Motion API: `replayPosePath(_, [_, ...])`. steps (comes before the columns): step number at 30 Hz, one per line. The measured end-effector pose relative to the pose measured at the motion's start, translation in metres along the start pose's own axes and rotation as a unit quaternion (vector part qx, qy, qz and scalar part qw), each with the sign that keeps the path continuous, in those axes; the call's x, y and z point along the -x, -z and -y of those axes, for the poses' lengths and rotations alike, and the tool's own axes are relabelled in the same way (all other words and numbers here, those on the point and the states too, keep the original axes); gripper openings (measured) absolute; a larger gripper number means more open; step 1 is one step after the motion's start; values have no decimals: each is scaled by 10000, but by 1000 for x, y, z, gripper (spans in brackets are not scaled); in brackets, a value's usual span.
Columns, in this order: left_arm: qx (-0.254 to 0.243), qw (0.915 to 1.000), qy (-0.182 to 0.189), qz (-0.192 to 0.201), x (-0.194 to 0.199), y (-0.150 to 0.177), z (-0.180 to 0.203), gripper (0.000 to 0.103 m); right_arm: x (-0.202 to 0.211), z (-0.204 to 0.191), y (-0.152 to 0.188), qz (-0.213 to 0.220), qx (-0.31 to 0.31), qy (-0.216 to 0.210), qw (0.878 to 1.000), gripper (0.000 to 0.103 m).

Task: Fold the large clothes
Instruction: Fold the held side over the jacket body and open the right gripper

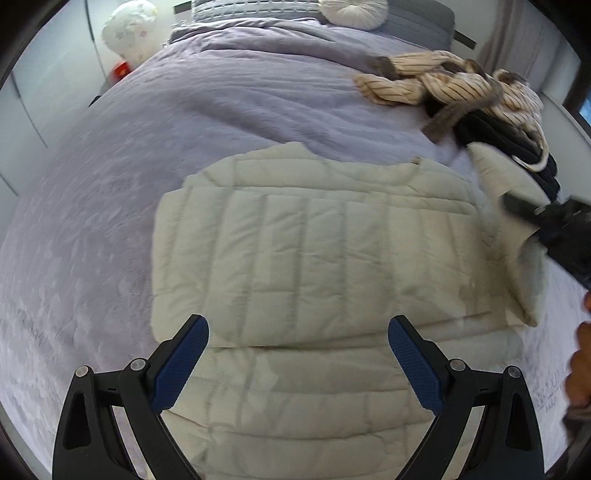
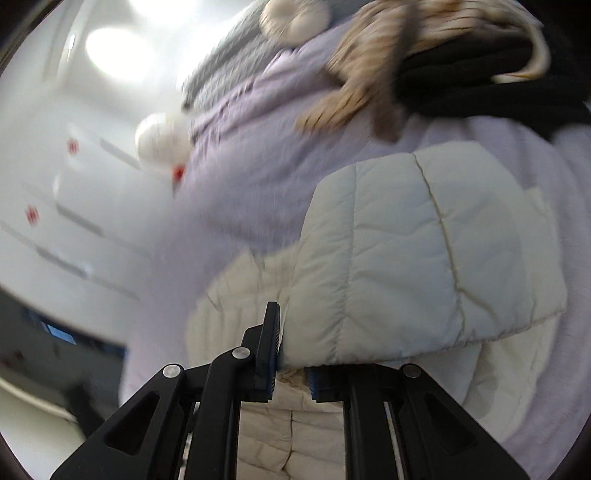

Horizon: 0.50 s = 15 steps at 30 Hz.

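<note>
A cream quilted puffer jacket (image 1: 314,258) lies spread on the lavender bed cover (image 1: 110,206). My left gripper (image 1: 298,363) hovers over the jacket's near part, open wide, with nothing between its blue pads. My right gripper (image 2: 291,365) is shut on a sleeve or edge of the jacket (image 2: 424,258), which is lifted off the bed and hangs over the right-hand finger. In the left wrist view the right gripper (image 1: 554,229) shows at the right edge as a dark blurred shape, with the raised cream flap (image 1: 506,206) in it.
A pile of clothes, a beige striped garment (image 1: 443,85) on a black one (image 1: 517,147), lies at the bed's far right. A round white cushion (image 1: 352,13) and grey pillows sit at the head. A white bag (image 1: 129,29) stands beyond the bed's far left side. A person's hand (image 1: 581,369) shows at right.
</note>
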<state>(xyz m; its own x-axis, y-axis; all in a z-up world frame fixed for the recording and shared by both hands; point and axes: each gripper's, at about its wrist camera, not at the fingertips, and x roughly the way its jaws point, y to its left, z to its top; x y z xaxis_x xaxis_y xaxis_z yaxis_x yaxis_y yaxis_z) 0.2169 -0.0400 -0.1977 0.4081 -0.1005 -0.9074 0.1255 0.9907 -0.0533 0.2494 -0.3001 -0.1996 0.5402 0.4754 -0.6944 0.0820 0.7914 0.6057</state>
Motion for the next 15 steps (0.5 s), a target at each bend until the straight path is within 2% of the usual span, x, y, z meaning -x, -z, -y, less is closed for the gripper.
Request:
replayPosePath(6, [178, 9998, -68, -50, -10, 4, -26, 98, -66, -19, 24, -620, 437, 517, 9958, 15])
replayPosePath(10, [247, 9996, -49, -89, -15, 7, -35, 98, -84, -28, 46, -852, 758, 956, 9889, 15])
replayPosePath(13, [281, 9996, -31, -93, -17, 6, -38, 98, -84, -29, 51, -884, 722, 1116, 9872, 15])
replayPosePath(14, [314, 9995, -13, -78, -18, 4, -40, 98, -81, -28, 52, -878, 639, 1118, 9878, 17])
replayPosePath(15, [354, 9994, 8, -52, -17, 2, -41, 98, -78, -25, 50, -856, 484, 1111, 9889, 28])
